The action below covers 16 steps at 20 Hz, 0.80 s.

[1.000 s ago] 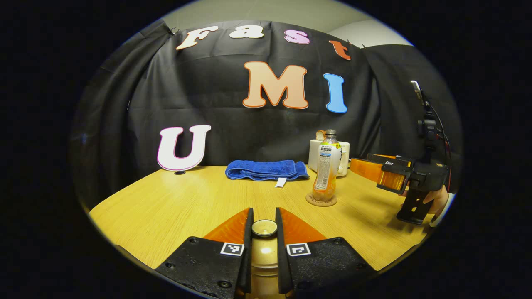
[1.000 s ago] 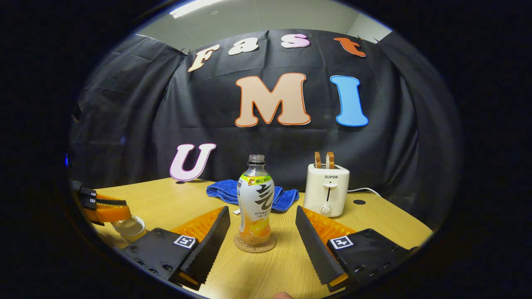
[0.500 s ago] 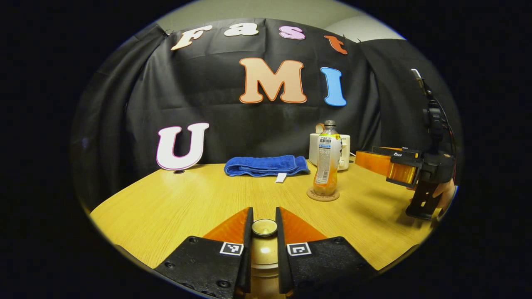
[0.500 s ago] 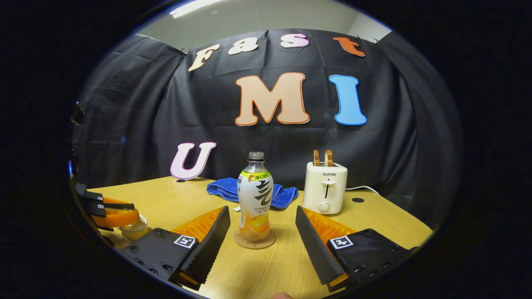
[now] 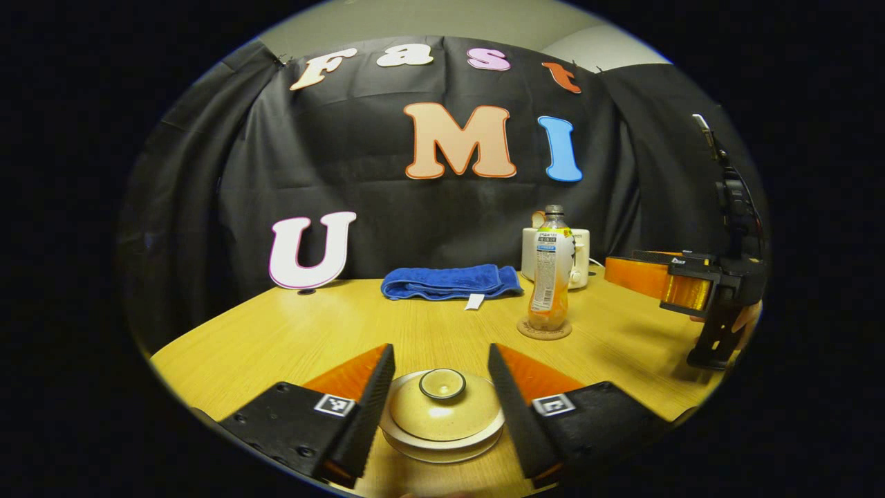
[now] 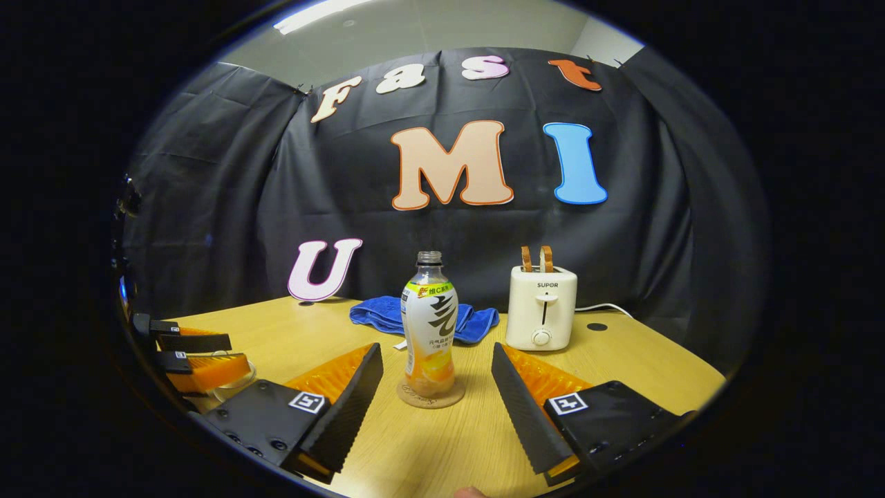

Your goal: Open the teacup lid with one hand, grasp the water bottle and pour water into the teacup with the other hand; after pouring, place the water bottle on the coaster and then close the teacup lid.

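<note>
In the left gripper view, the left tool [image 5: 441, 408] is released, its fingers wide either side of the lidded teacup [image 5: 442, 413] at bottom centre. In the right gripper view, the right tool [image 6: 437, 401] gapes; the water bottle [image 6: 430, 325] stands on its coaster [image 6: 431, 399], centre frame, on the worktop [image 6: 622, 360].

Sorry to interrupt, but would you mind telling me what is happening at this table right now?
A person holds a gripper in each hand. The left gripper is open, its fingers on either side of the teacup lid, which sits on the teacup. The right gripper is open too, facing the water bottle that stands upright on its coaster without touching it. A blue towel and a toaster sit behind.
</note>
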Available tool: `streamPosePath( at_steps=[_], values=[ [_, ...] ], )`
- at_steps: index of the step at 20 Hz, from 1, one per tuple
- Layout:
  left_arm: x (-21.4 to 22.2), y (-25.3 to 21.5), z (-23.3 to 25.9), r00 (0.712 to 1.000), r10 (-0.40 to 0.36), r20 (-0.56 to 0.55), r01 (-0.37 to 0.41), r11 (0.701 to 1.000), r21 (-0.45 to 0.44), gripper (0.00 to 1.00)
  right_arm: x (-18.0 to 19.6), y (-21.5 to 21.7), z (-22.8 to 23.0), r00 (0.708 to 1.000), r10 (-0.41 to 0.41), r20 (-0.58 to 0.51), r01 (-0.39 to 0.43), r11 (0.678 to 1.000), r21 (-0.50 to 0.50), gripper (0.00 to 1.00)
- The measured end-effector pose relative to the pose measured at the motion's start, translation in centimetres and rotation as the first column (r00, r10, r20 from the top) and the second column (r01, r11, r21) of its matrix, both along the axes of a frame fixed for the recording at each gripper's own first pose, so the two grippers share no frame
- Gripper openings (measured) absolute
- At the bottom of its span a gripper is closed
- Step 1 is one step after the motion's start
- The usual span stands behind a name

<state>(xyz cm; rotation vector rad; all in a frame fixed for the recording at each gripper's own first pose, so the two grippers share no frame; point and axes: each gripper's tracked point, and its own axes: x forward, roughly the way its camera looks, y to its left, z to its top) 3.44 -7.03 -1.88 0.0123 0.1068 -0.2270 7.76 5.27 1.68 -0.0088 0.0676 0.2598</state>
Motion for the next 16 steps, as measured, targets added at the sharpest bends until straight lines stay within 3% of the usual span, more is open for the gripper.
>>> streamPosePath(
  at_steps=[2, 3, 5, 6, 8, 9, 16],
  values=[
    [-0.3, 0.3, 1.1, 0.999, 0.032, 0.044, -0.032, 0.999, -0.009, 0.96, -0.9, -0.1, 0.0, 1.000, -0.008, 0.006, 0.008, 1.000, -0.003, 0.95],
    [-0.6, 0.5, 1.6, 0.997, 0.046, 0.063, -0.046, 0.999, -0.010, 0.97, -1.4, -0.3, -0.1, 1.000, -0.018, 0.009, 0.018, 1.000, -0.007, 1.00],
    [-1.1, 0.7, 2.3, 0.993, 0.069, 0.097, -0.068, 0.998, -0.012, 0.97, -2.6, -0.4, -0.2, 0.999, -0.031, 0.012, 0.031, 1.000, -0.004, 0.96],
    [-1.4, 0.5, 2.6, 0.992, 0.072, 0.108, -0.071, 0.997, -0.013, 0.97, -3.2, -0.5, -0.4, 0.999, -0.038, 0.010, 0.038, 0.999, 0.002, 1.00],
    [-1.9, 0.0, 3.0, 0.990, 0.065, 0.122, -0.064, 0.998, -0.017, 0.97, -4.2, -1.0, 0.0, 0.998, -0.065, 0.024, 0.064, 0.998, 0.009, 0.95],
    [-2.2, -0.2, 2.9, 0.991, 0.061, 0.122, -0.059, 0.998, -0.019, 0.97, -4.7, -1.5, 0.2, 0.996, -0.084, 0.033, 0.084, 0.996, 0.009, 1.00],
    [-3.6, -1.6, 2.3, 0.993, 0.047, 0.110, -0.044, 0.999, -0.025, 0.97, -8.0, -2.0, -1.1, 0.992, -0.122, 0.023, 0.121, 0.992, 0.039, 1.00]
  ],
)
